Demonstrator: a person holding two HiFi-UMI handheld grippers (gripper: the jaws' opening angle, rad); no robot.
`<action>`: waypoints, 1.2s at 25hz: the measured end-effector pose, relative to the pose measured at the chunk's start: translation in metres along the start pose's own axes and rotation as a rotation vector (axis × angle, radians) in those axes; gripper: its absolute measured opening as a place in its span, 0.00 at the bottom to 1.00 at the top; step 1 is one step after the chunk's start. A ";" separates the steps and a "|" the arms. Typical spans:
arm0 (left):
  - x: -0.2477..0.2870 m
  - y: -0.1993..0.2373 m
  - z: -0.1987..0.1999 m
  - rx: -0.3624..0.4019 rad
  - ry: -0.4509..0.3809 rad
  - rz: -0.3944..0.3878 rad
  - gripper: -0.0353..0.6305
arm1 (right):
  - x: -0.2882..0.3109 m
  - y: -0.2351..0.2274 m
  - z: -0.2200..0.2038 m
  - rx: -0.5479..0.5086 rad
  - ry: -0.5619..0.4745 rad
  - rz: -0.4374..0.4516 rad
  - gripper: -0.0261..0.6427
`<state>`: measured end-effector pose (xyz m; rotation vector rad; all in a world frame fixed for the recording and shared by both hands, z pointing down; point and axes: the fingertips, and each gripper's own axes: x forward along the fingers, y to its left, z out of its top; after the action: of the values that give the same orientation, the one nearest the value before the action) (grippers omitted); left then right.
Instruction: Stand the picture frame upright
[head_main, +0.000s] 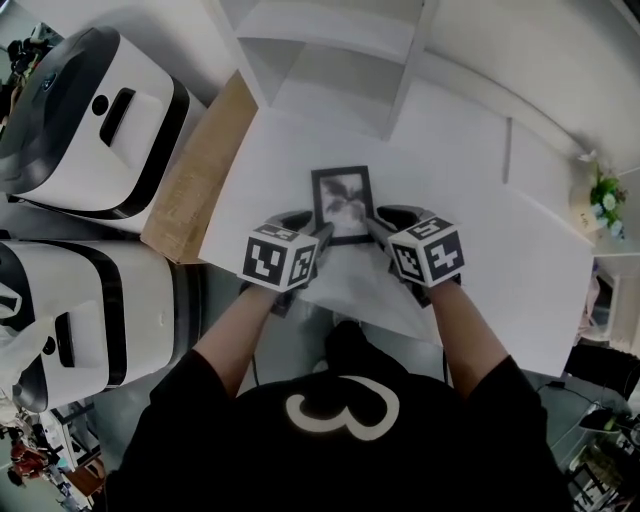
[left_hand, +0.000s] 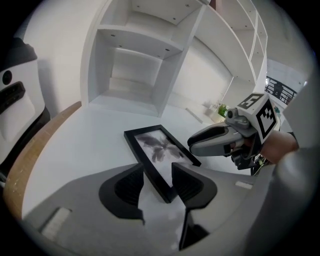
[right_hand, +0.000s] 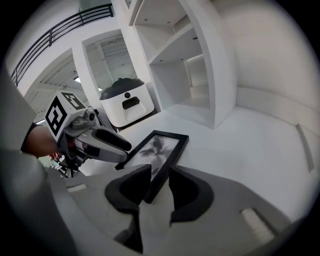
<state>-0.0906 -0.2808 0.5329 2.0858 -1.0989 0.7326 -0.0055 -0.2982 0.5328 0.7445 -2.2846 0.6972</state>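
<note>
A black picture frame (head_main: 342, 205) with a dark floral print lies flat on the white table (head_main: 480, 250). My left gripper (head_main: 322, 236) is at its near left corner and my right gripper (head_main: 376, 226) at its near right corner. In the left gripper view the frame (left_hand: 156, 149) runs into the gap of the left gripper (left_hand: 158, 176), whose jaws stand open around the corner. In the right gripper view the frame (right_hand: 161, 148) lies likewise between the open jaws of the right gripper (right_hand: 160, 183). Each view shows the other gripper beside the frame.
White shelving (head_main: 330, 60) stands at the table's far side. A wooden board (head_main: 200, 170) borders the table's left edge, with two white-and-black machines (head_main: 90, 120) beyond it. A small potted plant (head_main: 604, 200) sits far right.
</note>
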 end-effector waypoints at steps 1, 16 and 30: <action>0.002 0.001 0.000 0.003 0.005 0.004 0.29 | 0.002 -0.001 -0.001 -0.002 0.007 -0.007 0.22; 0.010 0.008 -0.004 0.029 0.039 0.031 0.28 | 0.011 -0.002 -0.005 0.036 0.016 -0.009 0.19; 0.006 -0.006 -0.019 0.035 0.053 0.016 0.27 | -0.001 0.007 -0.022 0.059 0.003 -0.037 0.18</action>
<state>-0.0856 -0.2668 0.5468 2.0770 -1.0820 0.8149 -0.0012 -0.2788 0.5448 0.8107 -2.2504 0.7514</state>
